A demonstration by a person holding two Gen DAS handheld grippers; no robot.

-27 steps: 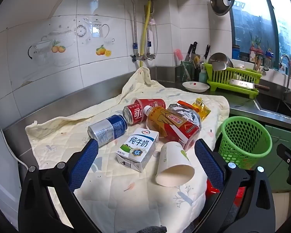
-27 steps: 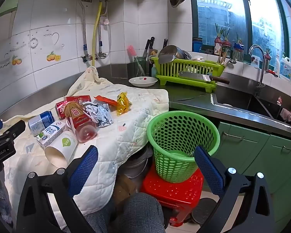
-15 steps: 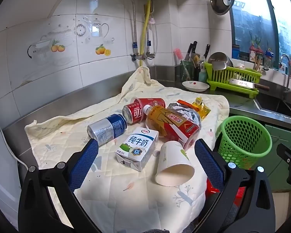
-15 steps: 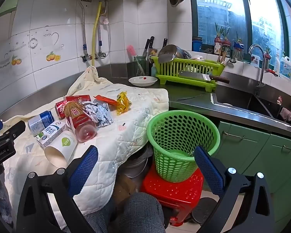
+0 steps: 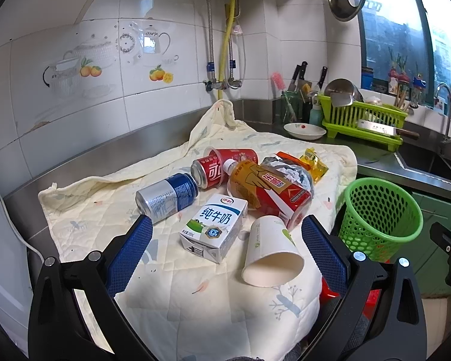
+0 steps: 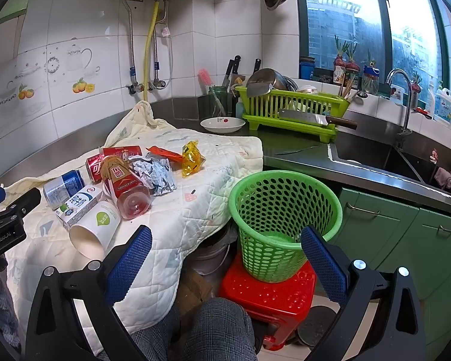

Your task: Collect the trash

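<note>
Trash lies on a quilted cloth (image 5: 195,294): a white milk carton (image 5: 215,228), a paper cup (image 5: 270,255) on its side, a blue can (image 5: 167,197), a red can (image 5: 207,173), an orange-red bottle (image 5: 267,191), crumpled foil (image 5: 288,170) and a yellow wrapper (image 5: 314,164). A green mesh basket (image 6: 282,219) stands on a red stool (image 6: 270,294) right of the cloth. My left gripper (image 5: 225,255) is open and empty, just short of the carton and cup. My right gripper (image 6: 225,264) is open and empty, in front of the basket.
A green dish rack (image 6: 291,111) with a cleaver, a white dish (image 6: 222,124), a knife block and the sink (image 6: 372,156) lie along the steel counter at the back right. Green cabinets (image 6: 406,240) stand right of the basket. A person's knee (image 6: 216,331) shows below.
Both grippers are almost still. The left view has shifted very slightly. Nothing was taken hold of or moved.
</note>
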